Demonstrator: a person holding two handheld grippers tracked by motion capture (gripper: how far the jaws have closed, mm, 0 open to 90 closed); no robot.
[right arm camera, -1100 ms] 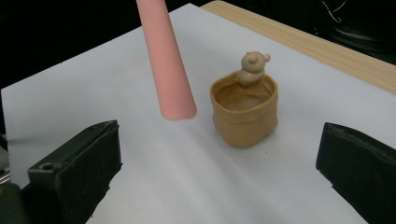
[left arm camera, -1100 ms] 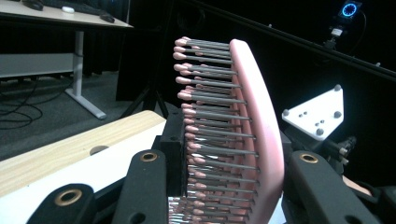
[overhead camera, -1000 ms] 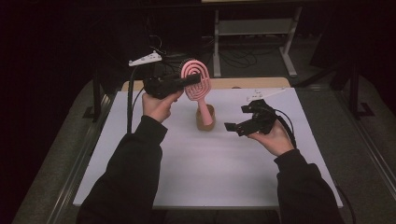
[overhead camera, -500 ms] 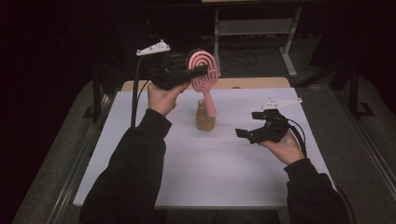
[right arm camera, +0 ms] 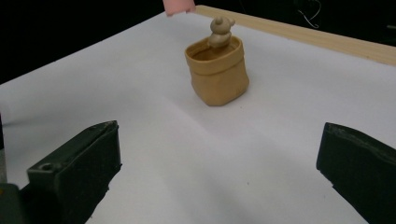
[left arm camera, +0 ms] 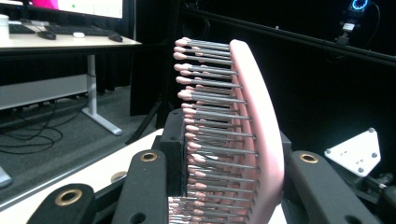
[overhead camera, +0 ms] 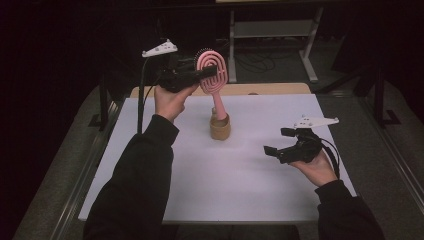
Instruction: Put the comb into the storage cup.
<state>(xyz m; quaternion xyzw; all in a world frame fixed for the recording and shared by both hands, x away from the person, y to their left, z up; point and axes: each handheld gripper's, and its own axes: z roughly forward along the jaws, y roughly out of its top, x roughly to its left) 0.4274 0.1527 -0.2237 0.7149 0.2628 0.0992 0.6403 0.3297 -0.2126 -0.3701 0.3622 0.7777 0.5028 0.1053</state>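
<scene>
Above the tan holder [overhead camera: 220,128], left gripper [overhead camera: 200,76] clamps the pink brush [overhead camera: 212,70] by its head, handle tip over the holder's mouth. Risk: grip sits across the bristles, so the brush can pivot, or the handle can catch the rim and tip the holder. Right gripper [overhead camera: 280,145] hovers wide and empty nearby, too far to steady it. White mat [overhead camera: 240,185] is otherwise bare.

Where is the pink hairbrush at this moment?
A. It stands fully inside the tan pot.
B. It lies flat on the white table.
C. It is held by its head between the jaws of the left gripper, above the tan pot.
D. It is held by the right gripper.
C: the left gripper is shut on the head of the pink hairbrush, whose handle hangs down over the tan pot; the right gripper is open with nothing in it.
</scene>
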